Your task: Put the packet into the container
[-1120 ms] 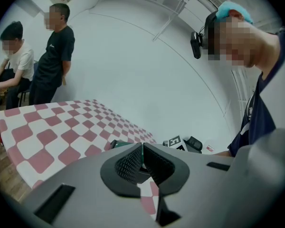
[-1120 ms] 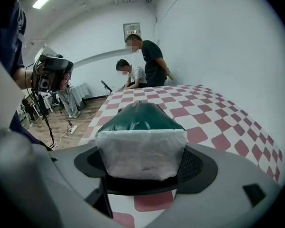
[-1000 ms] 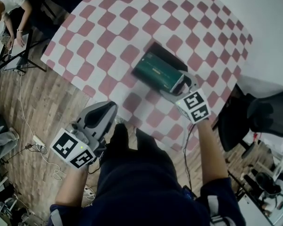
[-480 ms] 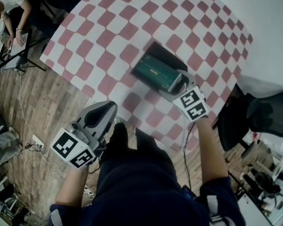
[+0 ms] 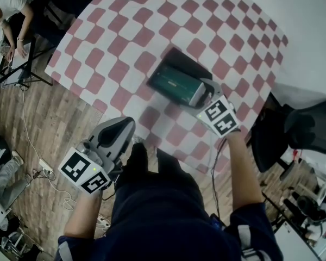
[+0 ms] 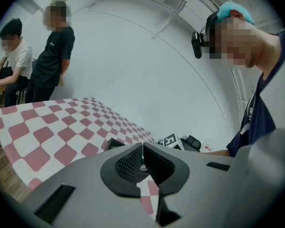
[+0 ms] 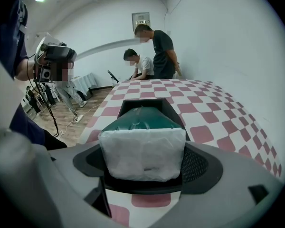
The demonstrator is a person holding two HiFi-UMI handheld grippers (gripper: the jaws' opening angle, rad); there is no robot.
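Observation:
A dark green packet (image 5: 174, 83) with a white end lies slanted over a black container (image 5: 187, 58) on the checkered table (image 5: 130, 31). My right gripper (image 5: 200, 95) is shut on the packet's white end. In the right gripper view the white end fills the space between the jaws of the right gripper (image 7: 142, 148), the packet's green body (image 7: 142, 118) reaches forward into the container (image 7: 147, 102). My left gripper (image 5: 111, 137) hangs off the table's near edge, shut and holding nothing; in the left gripper view its pads meet at the gripper's tip (image 6: 142, 156).
A black office chair (image 5: 307, 126) stands right of the table. A person (image 5: 11, 4) sits at a desk at the far left, over wooden floor with cables (image 5: 43, 165). Two people (image 7: 152, 56) are beyond the table's far end.
My right gripper has carried the packet a little to the left and farther over the container. The left gripper has stayed where it was.

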